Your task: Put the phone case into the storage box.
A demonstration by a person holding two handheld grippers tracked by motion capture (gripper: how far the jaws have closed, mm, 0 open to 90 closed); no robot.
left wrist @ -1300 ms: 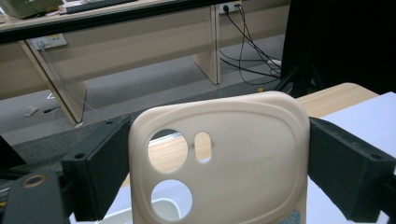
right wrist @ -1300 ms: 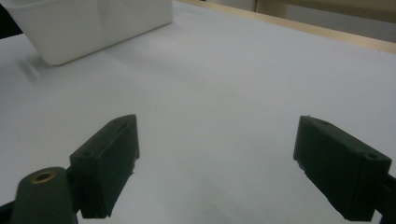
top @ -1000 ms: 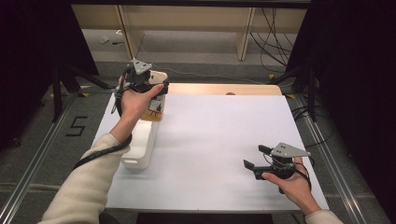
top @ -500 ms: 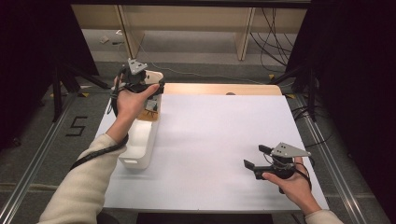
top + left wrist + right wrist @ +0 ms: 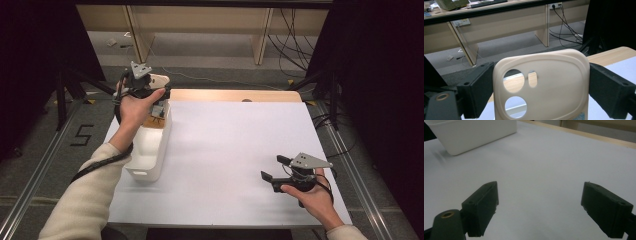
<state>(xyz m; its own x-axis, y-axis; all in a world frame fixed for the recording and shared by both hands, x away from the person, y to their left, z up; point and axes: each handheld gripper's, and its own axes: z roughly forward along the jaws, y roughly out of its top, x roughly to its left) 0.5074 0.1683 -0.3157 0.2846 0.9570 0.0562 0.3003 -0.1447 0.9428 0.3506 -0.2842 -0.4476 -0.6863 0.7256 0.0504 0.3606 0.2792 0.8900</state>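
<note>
Clamping a cream-coloured soft plastic phone case (image 5: 541, 85) between its two black jaws, the left gripper (image 5: 145, 87) hung above the far left corner of the white-topped table (image 5: 240, 150), just over the far end of a white rectangular plastic bin (image 5: 150, 150). The left gripper view showed the case upright and gripped by its two long edges, its round camera cut-outs facing the lens, with the wooden desks and trailing black cables of the room visible behind it. From the high view the person's left hand (image 5: 135, 107), in a cream sleeve, held that gripper raised at the table's back edge, where a strip of bare wood showed beyond the white surface. Some small items lay in the bin's far end, too small to make out.

The right gripper (image 5: 274, 170) rested low over the near right part of the table, well apart from the bin, held in the person's right hand (image 5: 310, 195). Its jaws stood wide apart with nothing between them, and the right gripper view showed bare white tabletop between the two black pads, with the bin at the upper left.
</note>
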